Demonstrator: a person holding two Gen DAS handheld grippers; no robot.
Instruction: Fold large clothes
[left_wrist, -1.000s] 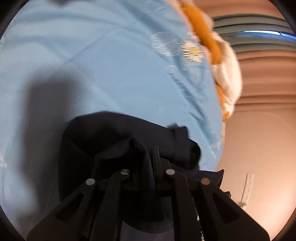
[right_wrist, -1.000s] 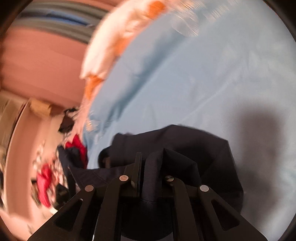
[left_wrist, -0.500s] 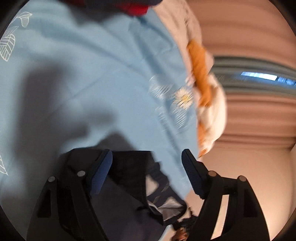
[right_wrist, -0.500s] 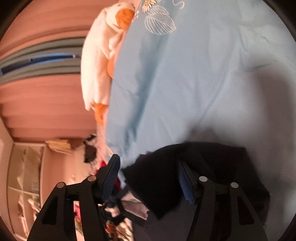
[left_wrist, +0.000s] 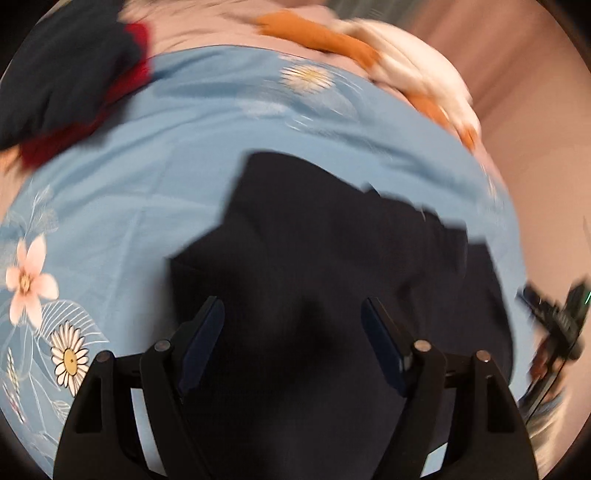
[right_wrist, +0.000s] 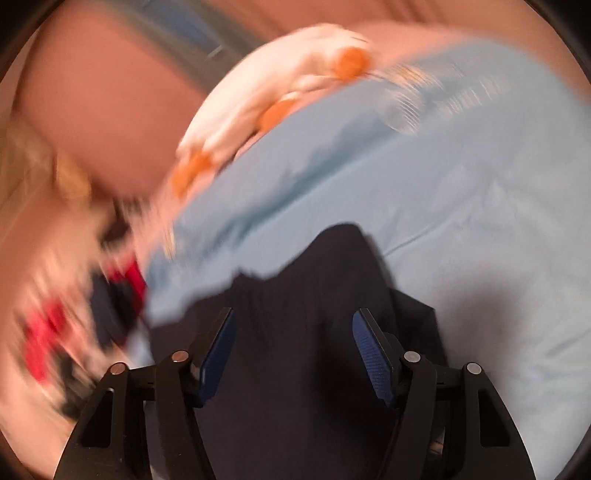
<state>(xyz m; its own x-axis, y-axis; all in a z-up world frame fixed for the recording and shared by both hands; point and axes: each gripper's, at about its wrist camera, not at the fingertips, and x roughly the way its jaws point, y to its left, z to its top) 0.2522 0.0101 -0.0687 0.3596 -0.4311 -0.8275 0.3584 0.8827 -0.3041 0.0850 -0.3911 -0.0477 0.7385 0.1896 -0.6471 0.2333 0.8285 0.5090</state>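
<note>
A dark navy garment (left_wrist: 325, 258) lies bunched on a light blue floral bedsheet (left_wrist: 147, 177). My left gripper (left_wrist: 293, 332) is open, its blue-padded fingers spread above the garment and holding nothing. In the right wrist view the same garment (right_wrist: 314, 295) lies near the sheet's (right_wrist: 461, 192) left edge. My right gripper (right_wrist: 293, 339) is open above it, empty. Both views are motion-blurred.
A white and orange plush or pillow (left_wrist: 399, 66) lies at the bed's far edge, and it shows in the right wrist view (right_wrist: 280, 96). A pile of red and dark clothes (left_wrist: 66, 85) sits at the upper left; more clothes lie off the bed (right_wrist: 55, 325).
Both grippers were shut on the navy garment one second ago. They opened and let it drop onto the sheet, and both cameras have swung since.
</note>
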